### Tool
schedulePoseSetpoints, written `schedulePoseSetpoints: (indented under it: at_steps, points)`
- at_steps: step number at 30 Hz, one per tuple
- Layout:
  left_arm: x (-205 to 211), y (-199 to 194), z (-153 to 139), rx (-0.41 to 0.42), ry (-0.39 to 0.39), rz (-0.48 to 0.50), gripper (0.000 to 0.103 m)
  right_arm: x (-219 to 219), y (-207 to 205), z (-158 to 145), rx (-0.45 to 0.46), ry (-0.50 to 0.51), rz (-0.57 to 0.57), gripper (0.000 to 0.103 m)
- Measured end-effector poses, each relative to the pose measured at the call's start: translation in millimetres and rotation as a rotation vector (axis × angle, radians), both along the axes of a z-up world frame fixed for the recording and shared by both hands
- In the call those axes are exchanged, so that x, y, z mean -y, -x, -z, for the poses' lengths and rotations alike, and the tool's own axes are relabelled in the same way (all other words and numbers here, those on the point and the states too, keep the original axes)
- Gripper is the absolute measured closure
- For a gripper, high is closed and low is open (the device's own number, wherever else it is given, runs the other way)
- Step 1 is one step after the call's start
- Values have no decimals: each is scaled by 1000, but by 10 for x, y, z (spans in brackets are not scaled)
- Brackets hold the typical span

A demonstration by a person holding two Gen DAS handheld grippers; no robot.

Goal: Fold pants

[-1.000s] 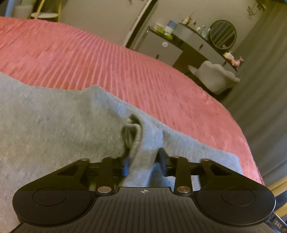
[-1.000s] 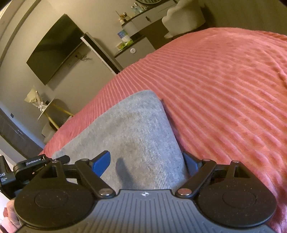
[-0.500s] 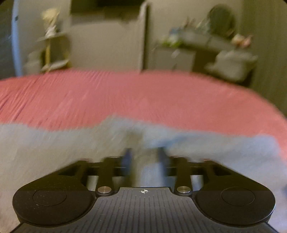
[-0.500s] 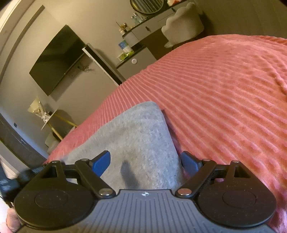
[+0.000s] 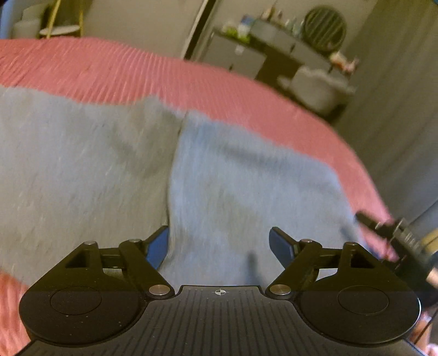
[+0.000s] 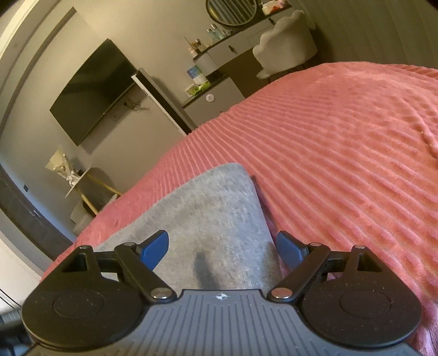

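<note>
The grey pants are lying folded on the pink bedspread, their top layer no longer pinched. The left gripper has just been opening and is hanging released above them, so this fold looks laid. At three o'clock the right gripper is hovering spread wide, gripping nothing.

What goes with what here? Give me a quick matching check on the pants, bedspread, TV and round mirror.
Things:
1. pants
2. bedspread
3. TV
4. round mirror

Descriptions:
A. pink, ribbed
B. dark screen on the wall
C. grey, lying on the bed
D. above the dresser

Pairs: 1-C, 2-A, 3-B, 4-D
</note>
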State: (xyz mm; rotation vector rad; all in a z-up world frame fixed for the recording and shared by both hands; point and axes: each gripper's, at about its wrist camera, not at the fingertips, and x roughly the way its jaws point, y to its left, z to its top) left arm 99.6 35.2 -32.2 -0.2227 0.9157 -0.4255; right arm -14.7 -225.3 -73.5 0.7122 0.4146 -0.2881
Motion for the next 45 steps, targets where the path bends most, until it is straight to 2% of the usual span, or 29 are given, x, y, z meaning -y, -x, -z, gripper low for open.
schedulePoseSetpoints:
  at_steps: [2, 3, 4, 5, 7, 10, 13, 14, 17, 20, 22, 24, 27, 29, 31, 33, 35, 38, 41, 45]
  points:
    - [52, -22, 22, 19, -128, -42, 21, -16, -2, -15, -7, 16, -3, 17]
    - [82, -43, 52, 20, -245, -88, 23, -25, -2, -18, -10, 24, -6, 17]
    - [113, -79, 103, 7, -356, -128, 19, -33, -1, -20, -14, 31, -10, 17]
    - [93, -83, 126, 3, -372, -142, 19, -36, -5, -22, -19, 38, -10, 17]
    - [50, -54, 67, 4, -345, -164, 22, -46, -4, -29, -31, 53, -8, 17]
    - [58, 79, -48, 89, -344, -148, 21, -68, 6, -56, -27, 49, -11, 17]
    - [74, 158, -48, 83, -255, -83, 17, -93, 29, -94, -5, 47, -41, 17]
    - [82, 156, -25, 76, -264, -84, 16, -117, 26, -115, -4, 61, -50, 17]
    - [102, 46, 98, 32, -426, -178, 15, -233, 25, -192, 1, 132, -73, 17]
    - [-21, 11, 94, 11, -353, -248, 13, -313, 71, -245, 56, 162, -112, 17]
    - [-58, 50, 39, 58, -347, -281, 16, -354, 77, -256, 95, 128, -168, 17]
    - [-56, 111, -47, 127, -288, -263, 16, -399, 51, -259, 113, 120, -218, 17]
    - [-1, 216, -126, 204, -208, -188, 13, -417, -52, -208, 47, 118, -251, 17]
    - [115, 268, -123, 224, -204, -130, 11, -374, -120, -145, -24, 111, -234, 17]
    - [249, 229, -49, 209, -221, -67, 11, -334, -144, -107, -36, 81, -231, 17]
    - [331, 171, 54, 158, -263, -23, 11, -336, -136, -106, -31, 79, -227, 17]
    - [362, 61, 180, 82, -322, -34, 11, -372, -147, -89, -47, 97, -237, 17]
    - [269, 11, 196, 25, -325, -102, 9, -421, -183, -55, -77, 127, -255, 17]
    - [113, 18, 132, 47, -362, -226, 10, -445, -180, -17, -92, 169, -264, 16]
    - [-1, -1, 111, 43, -361, -282, 10, -571, -210, -5, -133, 270, -288, 16]
